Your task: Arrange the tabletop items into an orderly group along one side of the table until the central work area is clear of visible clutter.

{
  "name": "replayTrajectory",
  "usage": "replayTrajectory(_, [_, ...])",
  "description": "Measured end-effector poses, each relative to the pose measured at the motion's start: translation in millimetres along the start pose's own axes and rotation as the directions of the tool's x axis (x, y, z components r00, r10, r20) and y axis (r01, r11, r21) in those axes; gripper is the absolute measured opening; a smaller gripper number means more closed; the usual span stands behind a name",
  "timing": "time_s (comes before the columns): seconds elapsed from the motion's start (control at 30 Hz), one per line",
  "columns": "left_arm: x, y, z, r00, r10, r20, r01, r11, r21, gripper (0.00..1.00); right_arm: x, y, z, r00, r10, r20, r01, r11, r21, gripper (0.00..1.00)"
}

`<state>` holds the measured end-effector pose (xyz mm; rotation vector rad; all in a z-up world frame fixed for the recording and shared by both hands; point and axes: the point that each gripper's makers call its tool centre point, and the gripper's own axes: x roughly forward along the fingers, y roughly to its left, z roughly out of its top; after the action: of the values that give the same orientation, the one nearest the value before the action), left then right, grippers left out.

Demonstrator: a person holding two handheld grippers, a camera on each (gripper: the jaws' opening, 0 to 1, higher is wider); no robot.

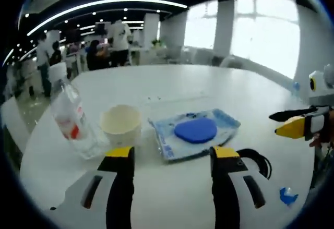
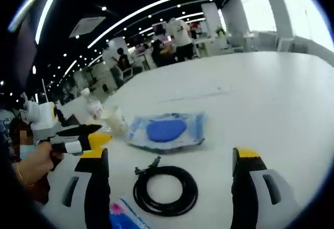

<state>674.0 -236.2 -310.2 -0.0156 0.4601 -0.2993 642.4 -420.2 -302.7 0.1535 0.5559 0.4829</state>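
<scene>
We hold both grippers, left (image 1: 169, 158) and right (image 2: 172, 161), jaws apart and empty; bottle (image 1: 70, 115), cup (image 1: 121, 124), wipes (image 1: 195, 131) line up, cable (image 2: 165, 189) nearest, likely next

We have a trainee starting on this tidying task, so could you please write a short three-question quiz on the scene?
1. True or false: the cup stands between the bottle and the blue packet.
2. What lies coiled on the table between the right gripper's jaws? A) a cable B) a towel C) a spoon
3. Fill in: the left gripper's jaws stand ____.

Key
1. True.
2. A, the black cable.
3. Open, as do the right gripper's; neither holds anything.
</scene>
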Motion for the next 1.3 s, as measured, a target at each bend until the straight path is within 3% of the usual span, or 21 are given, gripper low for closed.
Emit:
replayTrajectory(0.1, [-7, -6.1, -5.2, 0.999, -0.020, -0.026, 0.020, 1.000, -0.007, 0.60, -11, 12, -10.7, 0.999, 0.024, -0.022, -0.024, 1.000, 0.008, 0.99])
replayTrajectory(0.2, [-13, -13.9, -6.8, 0.999, -0.041, -0.028, 0.042, 0.998, 0.038, 0.66, -21, 23, -27.2, 0.997, 0.049, -0.061, -0.049, 0.999, 0.005, 0.99])
replayTrajectory(0.27, [-18, -21.6, -7.7, 0.997, -0.073, -0.029, 0.074, 0.996, 0.050, 0.69, -25, 26, -34.9, 0.995, 0.063, -0.079, -0.063, 0.998, -0.001, 0.99])
replayTrajectory(0.3, [-22, -34.0, -7.1, 0.991, -0.135, -0.026, 0.136, 0.988, 0.070, 0.70, -28, 27, -39.3, 0.994, 0.066, -0.086, -0.066, 0.998, 0.010, 0.99])
replayTrajectory(0.37, [-28, -41.6, -7.3, 0.986, -0.162, -0.036, 0.165, 0.983, 0.083, 0.75, -32, 30, -46.2, 0.991, 0.079, -0.105, -0.078, 0.997, 0.014, 0.99])
replayTrajectory(0.47, [-37, -51.3, 2.4, 0.980, -0.196, 0.009, 0.194, 0.973, 0.128, 0.79, -40, 33, -52.5, 0.991, 0.080, -0.111, -0.078, 0.997, 0.020, 0.99])
replayTrajectory(0.5, [-40, -55.8, 8.3, 0.972, -0.231, 0.038, 0.223, 0.963, 0.149, 0.80, -44, 34, -54.6, 0.990, 0.076, -0.116, -0.073, 0.997, 0.022, 0.99])
replayTrajectory(0.67, [-56, -60.8, 13.4, 0.957, -0.287, 0.050, 0.280, 0.953, 0.117, 0.90, -61, 43, -64.0, 0.988, 0.087, -0.131, -0.084, 0.996, 0.027, 0.97])
replayTrajectory(0.83, [-72, -67.4, 8.1, 0.950, -0.309, 0.030, 0.301, 0.939, 0.164, 0.96, -71, 47, -92.9, 0.970, 0.099, -0.224, -0.092, 0.995, 0.044, 0.94])
replayTrajectory(0.93, [-77, -66.7, 12.1, 0.956, -0.292, 0.034, 0.282, 0.943, 0.174, 0.98, -72, 43, -106.7, 0.957, 0.098, -0.271, -0.088, 0.995, 0.050, 0.90])
replayTrajectory(1.1, [-89, -72.2, 19.1, 0.950, -0.309, 0.042, 0.298, 0.940, 0.167, 0.99, -74, 41, -115.5, 0.951, 0.087, -0.296, -0.085, 0.996, 0.019, 0.87])
replayTrajectory(1.3, [-103, -78.0, 12.3, 0.945, -0.327, 0.020, 0.316, 0.926, 0.205, 0.99, -77, 47, -132.3, 0.934, 0.098, -0.343, -0.086, 0.995, 0.048, 0.77])
